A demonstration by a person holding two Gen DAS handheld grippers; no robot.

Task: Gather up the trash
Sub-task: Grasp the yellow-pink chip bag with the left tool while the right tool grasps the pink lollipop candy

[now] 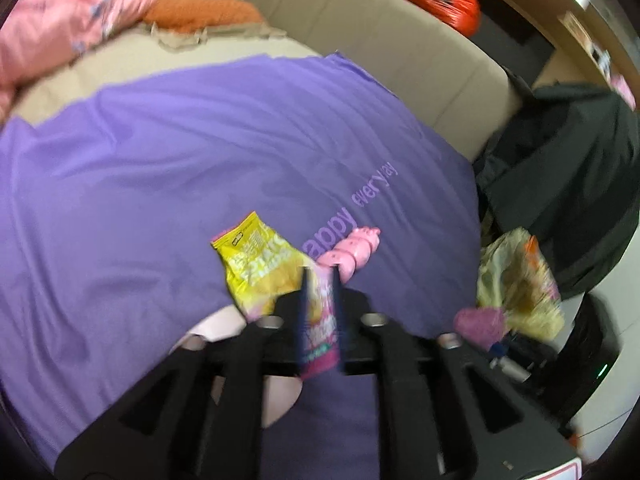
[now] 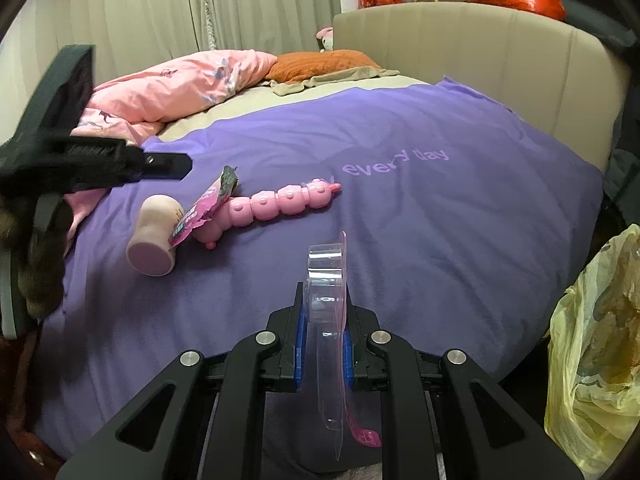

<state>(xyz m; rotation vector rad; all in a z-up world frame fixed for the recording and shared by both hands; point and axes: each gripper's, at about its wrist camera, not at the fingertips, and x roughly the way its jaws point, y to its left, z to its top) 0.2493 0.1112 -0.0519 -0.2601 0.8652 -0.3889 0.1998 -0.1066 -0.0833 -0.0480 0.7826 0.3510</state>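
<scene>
Inspecting the held trash first, we record the following.
Left gripper (image 1: 320, 276): jaws narrowed and clenched on a snack wrapper (image 1: 264, 268); we see the pack pinched edge-on between the blades.
Snack wrapper: yellow and pink, crumpled, lifted clear of the purple bedspread (image 1: 160, 160); blurred in the left wrist view.
Right gripper (image 2: 322, 300): jaws close together, grasping a clear plastic blister pack (image 2: 326, 280).
Blister pack: transparent with a pink backing card, upright on its edge above the bedspread.
Pink toy (image 2: 280, 200): a segmented piece lying flat on the bedspread, beside a cream cylinder (image 2: 154, 236).
Yellow plastic bag (image 2: 596, 344): at the bed's right edge, well apart from the toy.
</scene>
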